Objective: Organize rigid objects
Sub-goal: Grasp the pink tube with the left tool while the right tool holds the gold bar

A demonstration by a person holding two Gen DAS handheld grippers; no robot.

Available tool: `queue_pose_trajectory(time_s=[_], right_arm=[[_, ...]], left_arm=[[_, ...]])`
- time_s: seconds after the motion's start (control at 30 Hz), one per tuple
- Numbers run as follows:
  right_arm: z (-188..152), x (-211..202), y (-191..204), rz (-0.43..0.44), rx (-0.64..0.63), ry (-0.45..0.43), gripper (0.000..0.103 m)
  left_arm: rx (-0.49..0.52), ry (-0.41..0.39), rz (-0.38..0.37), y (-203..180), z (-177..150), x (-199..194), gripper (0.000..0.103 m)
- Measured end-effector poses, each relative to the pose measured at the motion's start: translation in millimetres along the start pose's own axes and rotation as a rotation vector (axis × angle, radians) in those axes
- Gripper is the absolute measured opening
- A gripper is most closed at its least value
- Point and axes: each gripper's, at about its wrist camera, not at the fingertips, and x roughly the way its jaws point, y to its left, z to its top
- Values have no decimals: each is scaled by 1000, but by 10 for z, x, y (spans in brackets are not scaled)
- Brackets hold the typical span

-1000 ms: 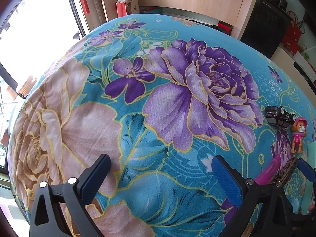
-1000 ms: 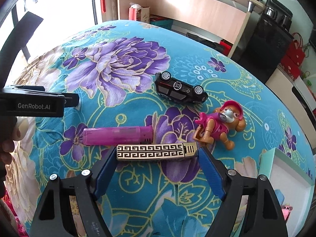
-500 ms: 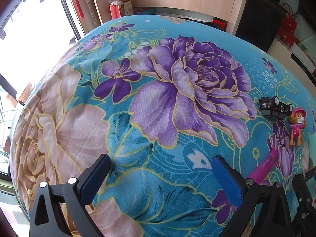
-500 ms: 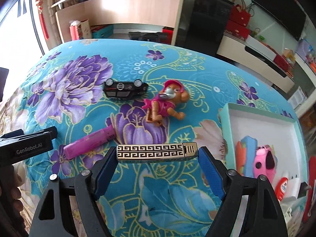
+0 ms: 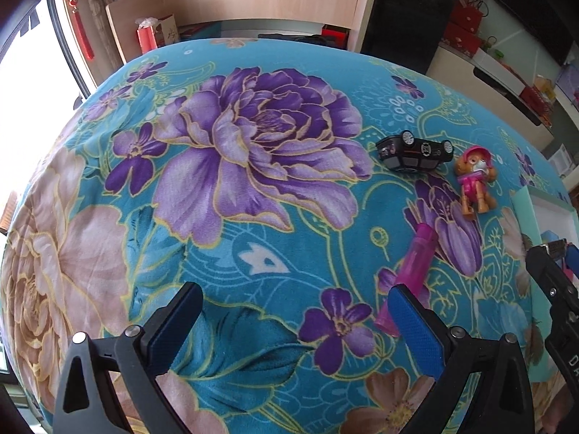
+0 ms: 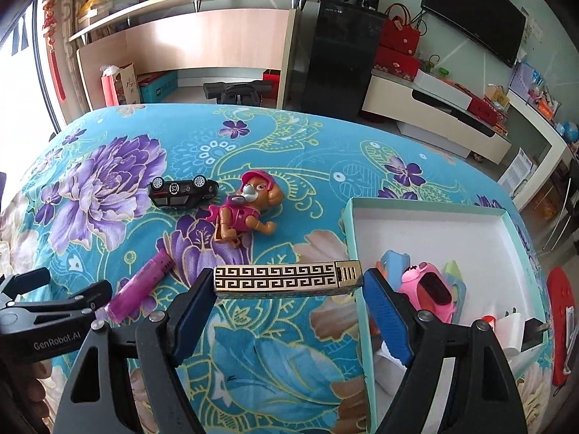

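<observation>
The right tongs (image 6: 289, 300) pinch the gold-patterned lighter (image 6: 287, 281) endwise, just left of the box (image 6: 427, 205); this end-grip could slip, dropping it short. The left tongs (image 5: 295, 320) gape empty, left of the pink lighter (image 5: 416, 267).

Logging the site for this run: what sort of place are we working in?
Most likely a home living room: a wall-mounted TV above a low TV cabinet, red gift bags beside it, and a floral blanket as the work surface with toys on it.
</observation>
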Motion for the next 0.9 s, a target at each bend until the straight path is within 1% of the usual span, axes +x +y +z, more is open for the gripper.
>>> queue_pose_trajectory(time_s=[0.1,0.23,0.33,0.4,0.5,0.6,0.77,0.9], right_arm=[[1,8,-50,-2,16,3,83],[5,9,-118,-2,37,4,83],[0,25,-131,-5,37,10,83],[-1,27,-136,0,39,11,83],[-1,17,-137,8,37,8,83],[-1,17,-134,15,36,9,83],[-3,20,-112,21,28,13,82],[-4,25,-87,24,22,15,82]], left_arm=[[14,-21,6,-51,9,-63,103],[93,1,-4,-203,-18,-2,103],[140,18,31,-294,-60,22,103],[147,24,56,-282,-49,62,103],[125,22,81,-214,-48,54,103],[82,19,133,-66,-2,91,103],[-3,18,125,136,3,58,103],[-55,10,121,214,81,147,103]])
